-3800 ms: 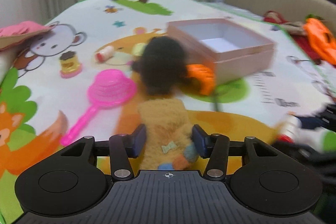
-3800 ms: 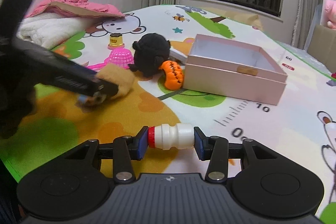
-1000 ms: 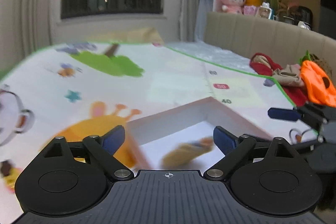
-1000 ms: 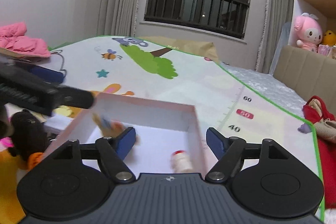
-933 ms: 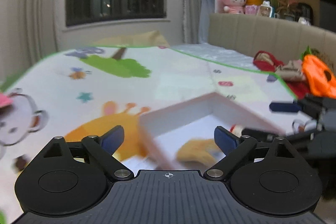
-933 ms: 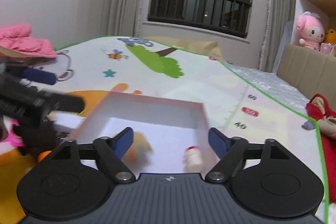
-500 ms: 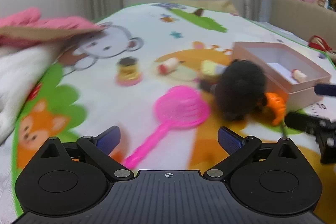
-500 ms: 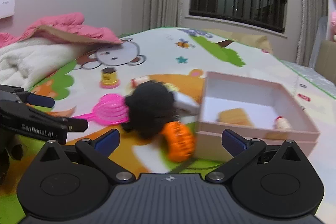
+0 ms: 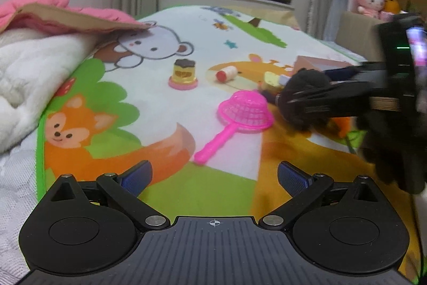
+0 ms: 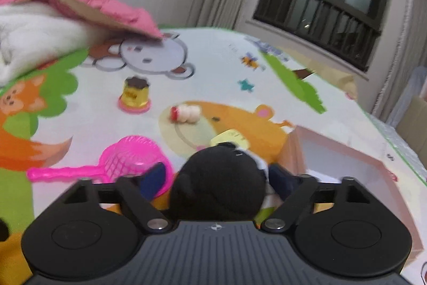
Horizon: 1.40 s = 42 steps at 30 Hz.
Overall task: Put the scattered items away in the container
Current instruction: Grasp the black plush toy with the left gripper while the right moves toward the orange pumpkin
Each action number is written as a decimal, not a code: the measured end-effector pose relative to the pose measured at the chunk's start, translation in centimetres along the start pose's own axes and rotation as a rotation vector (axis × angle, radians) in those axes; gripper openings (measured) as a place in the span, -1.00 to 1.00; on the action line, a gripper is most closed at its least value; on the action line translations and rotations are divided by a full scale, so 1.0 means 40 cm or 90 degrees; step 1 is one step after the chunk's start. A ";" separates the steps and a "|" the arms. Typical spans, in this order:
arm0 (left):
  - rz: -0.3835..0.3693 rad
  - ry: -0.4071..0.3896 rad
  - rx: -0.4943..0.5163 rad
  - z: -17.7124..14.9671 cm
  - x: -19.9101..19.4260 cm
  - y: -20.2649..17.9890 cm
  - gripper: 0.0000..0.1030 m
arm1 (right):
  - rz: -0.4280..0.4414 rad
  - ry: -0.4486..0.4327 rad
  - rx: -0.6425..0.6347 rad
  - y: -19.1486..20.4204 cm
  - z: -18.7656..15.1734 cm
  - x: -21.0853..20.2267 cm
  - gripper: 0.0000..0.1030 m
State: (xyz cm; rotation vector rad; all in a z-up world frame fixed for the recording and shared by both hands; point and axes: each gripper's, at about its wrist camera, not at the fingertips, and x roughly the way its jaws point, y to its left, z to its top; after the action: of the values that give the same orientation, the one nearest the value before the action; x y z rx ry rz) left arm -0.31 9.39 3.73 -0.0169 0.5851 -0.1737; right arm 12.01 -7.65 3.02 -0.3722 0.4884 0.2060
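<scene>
Blanket (image 9: 24,71) far left on mat (image 9: 149,76); pudding cup (image 9: 183,74) and small bottle (image 9: 226,73) further back; pink scoop (image 9: 241,115) mid-mat ahead of left gripper (image 9: 213,174), jaws wide apart, holding nothing; right gripper (image 10: 216,178) straddles black plush (image 10: 221,183), contact unclear from blur; pink box (image 10: 344,164) just right of plush.
</scene>
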 end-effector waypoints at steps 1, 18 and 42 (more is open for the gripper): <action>-0.004 -0.004 0.005 -0.002 -0.009 -0.001 0.99 | -0.005 -0.005 0.000 0.006 -0.001 -0.008 0.30; -0.065 0.013 0.047 -0.029 -0.004 -0.069 0.99 | 0.167 -0.012 0.207 -0.142 -0.083 -0.247 0.15; -0.065 0.026 0.045 -0.002 0.008 -0.104 0.99 | 0.151 0.027 0.081 -0.084 -0.134 -0.206 -0.66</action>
State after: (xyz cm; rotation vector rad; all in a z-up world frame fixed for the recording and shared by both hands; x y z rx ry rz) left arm -0.76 5.25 3.76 0.0259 0.6190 -0.2939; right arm 3.59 -13.67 3.70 -0.1937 0.5845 0.3959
